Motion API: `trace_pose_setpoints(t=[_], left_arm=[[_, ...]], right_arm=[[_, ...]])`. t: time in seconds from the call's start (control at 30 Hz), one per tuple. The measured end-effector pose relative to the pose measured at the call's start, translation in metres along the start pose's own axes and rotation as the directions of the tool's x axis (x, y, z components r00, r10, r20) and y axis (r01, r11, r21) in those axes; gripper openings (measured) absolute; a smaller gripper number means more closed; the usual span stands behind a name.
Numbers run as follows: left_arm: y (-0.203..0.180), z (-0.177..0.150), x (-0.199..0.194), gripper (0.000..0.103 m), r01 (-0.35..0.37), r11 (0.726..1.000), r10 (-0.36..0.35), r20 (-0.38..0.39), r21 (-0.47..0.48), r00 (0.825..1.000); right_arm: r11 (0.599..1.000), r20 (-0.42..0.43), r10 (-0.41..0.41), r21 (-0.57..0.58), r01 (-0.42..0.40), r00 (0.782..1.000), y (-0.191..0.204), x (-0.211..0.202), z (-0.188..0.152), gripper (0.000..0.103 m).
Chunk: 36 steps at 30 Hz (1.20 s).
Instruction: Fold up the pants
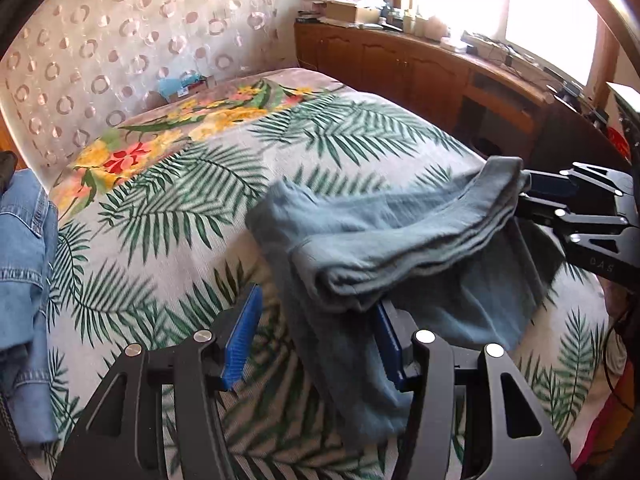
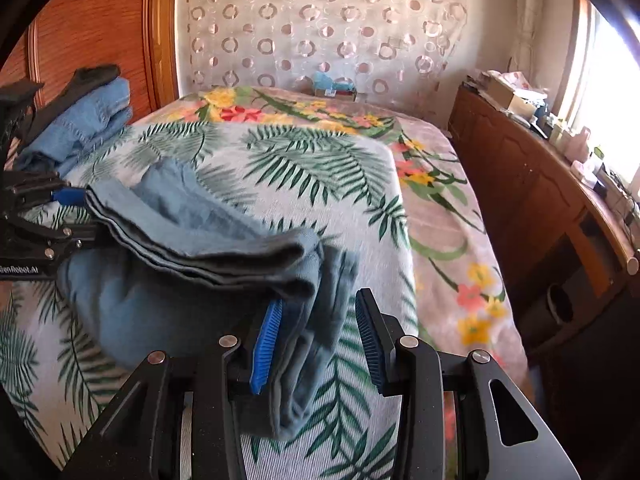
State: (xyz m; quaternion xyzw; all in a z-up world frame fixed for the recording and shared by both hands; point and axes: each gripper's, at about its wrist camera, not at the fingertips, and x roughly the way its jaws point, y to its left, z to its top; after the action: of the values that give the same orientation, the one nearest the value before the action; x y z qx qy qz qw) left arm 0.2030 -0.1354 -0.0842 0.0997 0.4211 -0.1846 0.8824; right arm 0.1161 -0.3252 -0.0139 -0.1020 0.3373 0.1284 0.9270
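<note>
Holding both sets of jaws apart over the bed (image 1: 168, 184), I have the folded pants (image 1: 384, 240) lying across the palm-leaf cover at the centre of both views, the top fold raised in a thick layered edge. My left gripper (image 1: 316, 340) stands open at the bottom of its frame: one blue pad is clear of the cloth, the other sits just under the fold's near corner, pressing nothing. My right gripper (image 2: 318, 340) is likewise open, with a hanging corner of the pants between its pads but no squeeze on it. The risk, as I judge it, is that drawing either hand away drags that loose corner, so the stacked layers slide and the fold opens; the raised edge looks unsettled and could slump toward the bed's side. A second pile of blue denim (image 2: 92, 120) lies at the upper left of the right view, cut off by the frame. How many layers the fold has I cannot count, and the pants' far end is possibly hidden under the top flap.
</note>
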Motion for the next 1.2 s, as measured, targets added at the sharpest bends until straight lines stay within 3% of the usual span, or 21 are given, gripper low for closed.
trace_pose_setpoints(t=[0.23, 0.63, 0.67, 0.83, 0.9, 0.97, 1.07, 1.2], left_arm=[[0.016, 0.015, 0.005, 0.055, -0.001, 0.996, 0.002, 0.01, -0.085, 1.0], [0.002, -0.004, -0.01, 0.055, 0.03, 0.998, -0.029, 0.023, -0.063, 0.999], [0.001, -0.004, -0.01, 0.055, 0.031, 0.998, -0.03, 0.021, -0.061, 0.999], [-0.003, -0.008, -0.007, 0.055, 0.037, 0.998, -0.036, 0.013, -0.051, 0.999], [-0.004, -0.009, -0.004, 0.055, 0.035, 0.998, -0.035, 0.006, -0.049, 0.999], [-0.004, -0.01, -0.002, 0.055, 0.032, 0.998, -0.032, 0.0, -0.049, 0.999], [-0.003, -0.013, 0.003, 0.055, 0.027, 0.998, -0.028, -0.011, -0.051, 1.0], [-0.001, -0.015, 0.005, 0.055, 0.031, 0.998, -0.032, -0.015, -0.055, 0.999]], right_arm=[[0.989, 0.049, 0.021, 0.146, -0.028, 0.999, -0.018, 0.001, 0.005, 0.04], [0.986, 0.035, 0.11, 0.124, -0.113, 0.993, -0.022, -0.006, -0.013, 0.039], [0.986, 0.033, 0.108, 0.123, -0.111, 0.994, -0.023, -0.004, -0.011, 0.033], [0.986, 0.016, 0.106, 0.127, -0.107, 0.994, -0.03, 0.007, -0.001, 0.028], [0.987, 0.009, 0.103, 0.124, -0.103, 0.995, -0.031, 0.013, 0.005, 0.02], [0.987, 0.001, 0.108, 0.12, -0.108, 0.994, -0.031, 0.018, 0.008, 0.004], [0.99, -0.006, 0.035, 0.136, -0.034, 0.999, -0.037, 0.022, 0.011, 0.004], [0.981, 0.009, 0.053, 0.188, -0.054, 0.999, -0.045, 0.016, 0.007, 0.004]])
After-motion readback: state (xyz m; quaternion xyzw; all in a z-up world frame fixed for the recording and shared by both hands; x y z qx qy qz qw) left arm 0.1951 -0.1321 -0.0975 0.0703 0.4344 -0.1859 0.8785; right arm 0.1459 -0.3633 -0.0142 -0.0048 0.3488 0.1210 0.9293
